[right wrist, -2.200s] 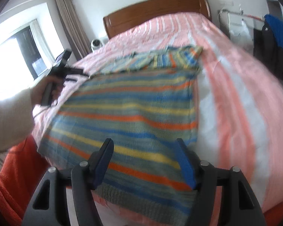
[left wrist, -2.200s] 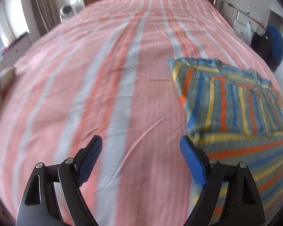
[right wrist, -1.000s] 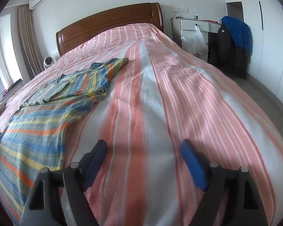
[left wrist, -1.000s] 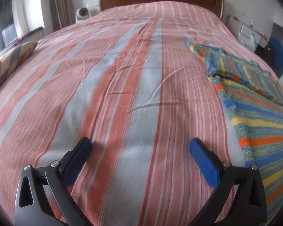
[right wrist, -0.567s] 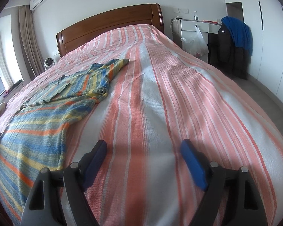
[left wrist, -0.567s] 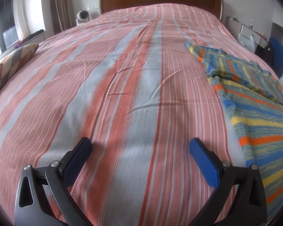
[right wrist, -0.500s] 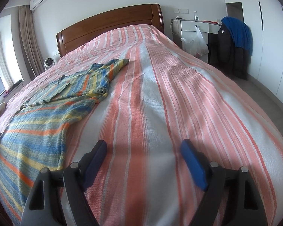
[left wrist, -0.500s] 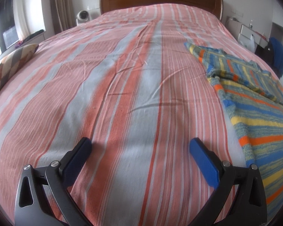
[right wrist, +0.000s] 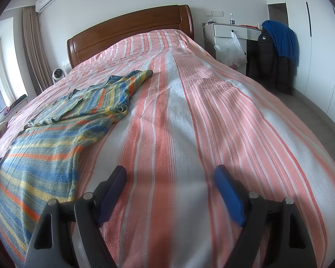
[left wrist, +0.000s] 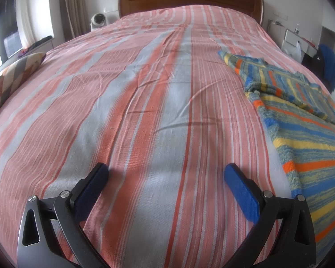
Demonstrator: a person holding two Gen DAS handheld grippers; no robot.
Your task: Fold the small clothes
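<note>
A striped knit sweater [left wrist: 306,134] in blue, yellow, orange and grey lies flat on the pink-striped bed [left wrist: 145,89], its sleeve folded across the chest. In the left wrist view it is at the right; my left gripper [left wrist: 166,170] hovers open over bare sheet to its left. In the right wrist view the sweater [right wrist: 62,134] lies at the left, and my right gripper [right wrist: 169,172] stands open over bare sheet to its right. Neither gripper touches the sweater.
A wooden headboard [right wrist: 131,35] closes the far end of the bed. A patterned cushion [left wrist: 13,76] sits at the left edge. A white desk [right wrist: 232,32] and hanging jackets [right wrist: 277,51] stand to the right. A small fan [left wrist: 97,20] is by the curtain.
About two seconds ago both grippers were over or beside the sweater; they have since swung apart to bare sheet. Over the last second nothing moved.
</note>
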